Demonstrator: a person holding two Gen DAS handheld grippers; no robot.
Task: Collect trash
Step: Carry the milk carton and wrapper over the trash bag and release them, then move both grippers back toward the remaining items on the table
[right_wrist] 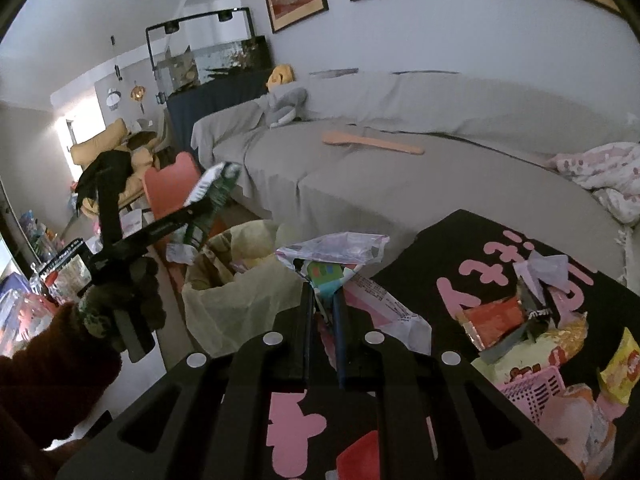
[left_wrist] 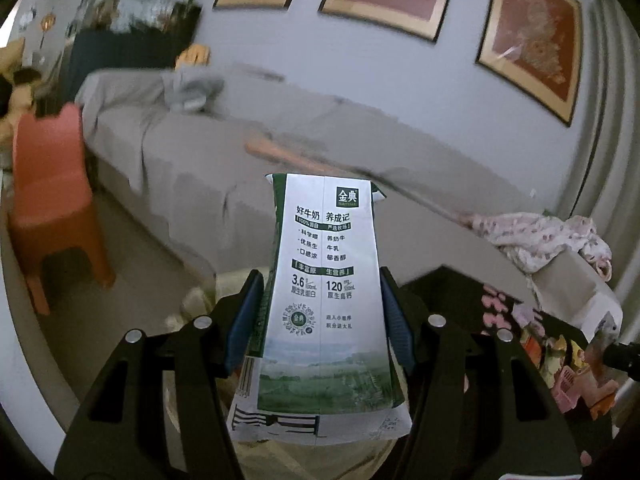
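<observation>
The lower end of the milk carton (left_wrist: pixel 324 292) is running under the left gripper (left_wrist: pixel 320 312) body and is cut off there, and its print is too small to read in full; the two blue-padded fingers (left_wrist: pixel 244 316) are pressing on its two sides, so the left gripper is gripping the one carton, which is pointing forward beyond the fingertips. In the right wrist view the same carton (right_wrist: pixel 214 188) is showing only as a blurred green and white shape at the tip of the left gripper (right_wrist: pixel 208 200), well off to the left of the right fingers, with a gloved hand (right_wrist: pixel 120 304) holding the handle. The right gripper (right_wrist: pixel 324 300) is standing closed, its fingers (right_wrist: pixel 306 320) pinching one crumpled wrapper (right_wrist: pixel 332 256) whose top is flaring out just ahead of the fingertips; what the wrapper once held is hard to tell. Ahead and to the left of those fingers, one trash bin (right_wrist: pixel 224 292) lined with a pale yellow bag is standing open, its contents unclear. To the right of the fingers, on the black bench (right_wrist: pixel 452 240) with pink lettering, a heap of wrappers (right_wrist: pixel 532 320) is overlapping too much to count, beside one pink basket (right_wrist: pixel 532 392), partly cut off. Beyond, one grey sofa (right_wrist: pixel 400 168) is carrying one long flat wooden tool (right_wrist: pixel 372 142).
</observation>
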